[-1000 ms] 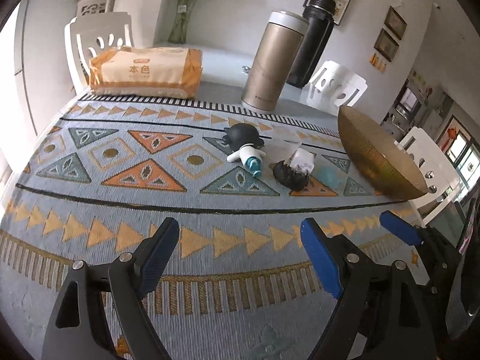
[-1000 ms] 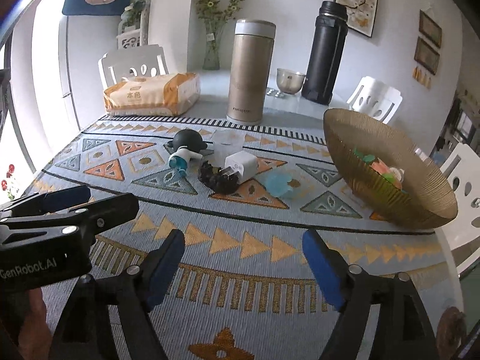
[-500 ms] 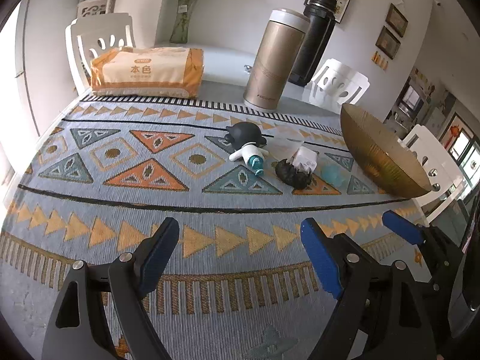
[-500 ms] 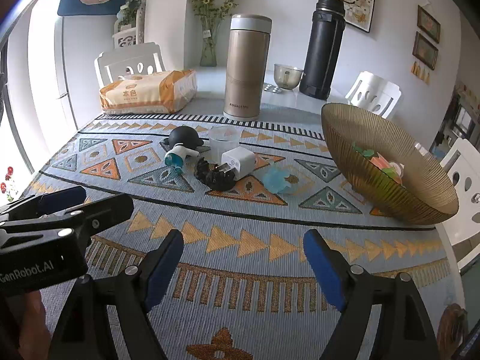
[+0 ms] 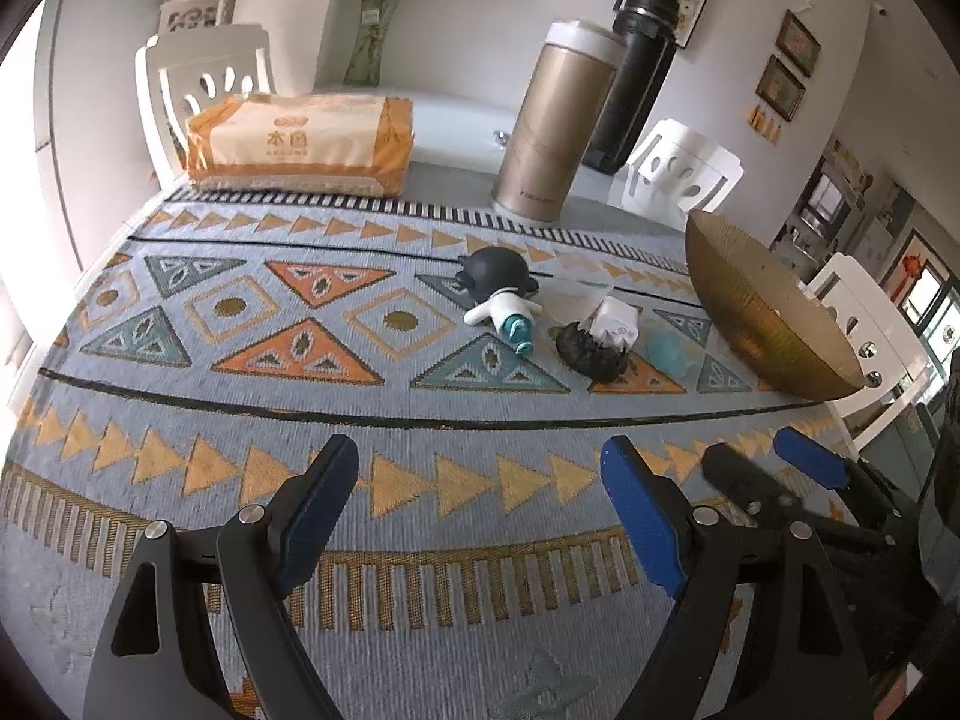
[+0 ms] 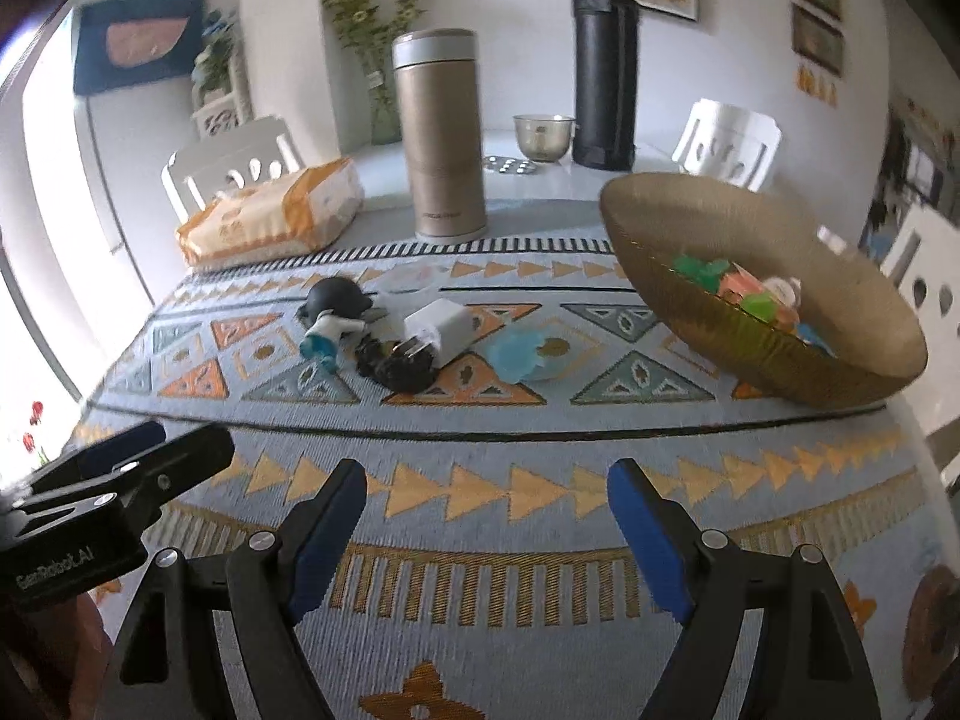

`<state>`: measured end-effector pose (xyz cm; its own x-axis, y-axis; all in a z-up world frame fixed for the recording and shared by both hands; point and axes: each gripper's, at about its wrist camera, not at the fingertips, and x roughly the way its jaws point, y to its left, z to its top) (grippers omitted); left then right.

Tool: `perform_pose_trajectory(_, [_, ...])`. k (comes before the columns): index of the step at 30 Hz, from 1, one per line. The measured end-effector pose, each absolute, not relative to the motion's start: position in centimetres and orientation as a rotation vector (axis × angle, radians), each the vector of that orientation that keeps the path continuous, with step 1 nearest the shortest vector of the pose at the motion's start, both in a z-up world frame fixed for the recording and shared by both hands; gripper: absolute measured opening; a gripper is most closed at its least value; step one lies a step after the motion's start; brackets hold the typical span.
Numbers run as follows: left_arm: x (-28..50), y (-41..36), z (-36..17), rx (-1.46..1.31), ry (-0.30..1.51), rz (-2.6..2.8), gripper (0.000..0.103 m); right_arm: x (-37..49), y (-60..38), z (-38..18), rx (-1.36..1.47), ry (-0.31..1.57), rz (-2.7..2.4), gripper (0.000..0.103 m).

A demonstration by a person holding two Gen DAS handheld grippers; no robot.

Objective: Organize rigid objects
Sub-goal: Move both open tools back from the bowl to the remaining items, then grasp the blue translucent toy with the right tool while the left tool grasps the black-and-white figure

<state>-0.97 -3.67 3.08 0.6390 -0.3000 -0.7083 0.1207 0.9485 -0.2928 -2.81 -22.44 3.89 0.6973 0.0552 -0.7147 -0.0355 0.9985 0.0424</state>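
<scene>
Left hand-held gripper (image 5: 480,516): I hold it low over the near part of the table, its blue-padded fingers spread wide with nothing between them.
Right hand-held gripper (image 6: 486,522): I hold it just beside the left one, fingers also spread and holding nothing.
Table (image 5: 180,420): covered by a cloth with triangle patterns.
Small things: a loose cluster lies in the middle of the cloth, well ahead of both grippers.
Toy figure (image 5: 501,294): dark round head, white body, teal end; it lies on its side at the left of the cluster.
Charger (image 6: 435,327): a white plug block resting against a black lumpy thing (image 6: 396,369).
Blue piece (image 6: 516,354): translucent, just right of the charger.
Bowl (image 6: 852,300): golden, on the right, tilted, with colourful pieces inside.
Far edge: a gold flask (image 5: 555,126), a black flask (image 6: 603,60) and a tissue pack (image 5: 300,141).
</scene>
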Motion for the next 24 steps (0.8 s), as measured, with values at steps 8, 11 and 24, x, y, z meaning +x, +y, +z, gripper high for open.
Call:
perform_pose_trajectory(8, [4.8, -3.4, 6.3, -0.177, 0.871, -0.272, 0.079, -2.4, -25.8, 4.0, 0.208, 0.798, 0.044, 0.081])
perform_pose_trajectory(11, [8.1, -4.0, 5.0, -0.171, 0.909, -0.278, 0.064, -1.4, -27.1, 3.7, 0.279, 0.869, 0.061, 0.081])
perform_pose_trajectory(24, [11.9, -6.8, 1.2, -0.124, 0.983, -0.354, 0.042, 6.4, -24.7, 2.4, 0.135, 1.023, 0.045, 0.055])
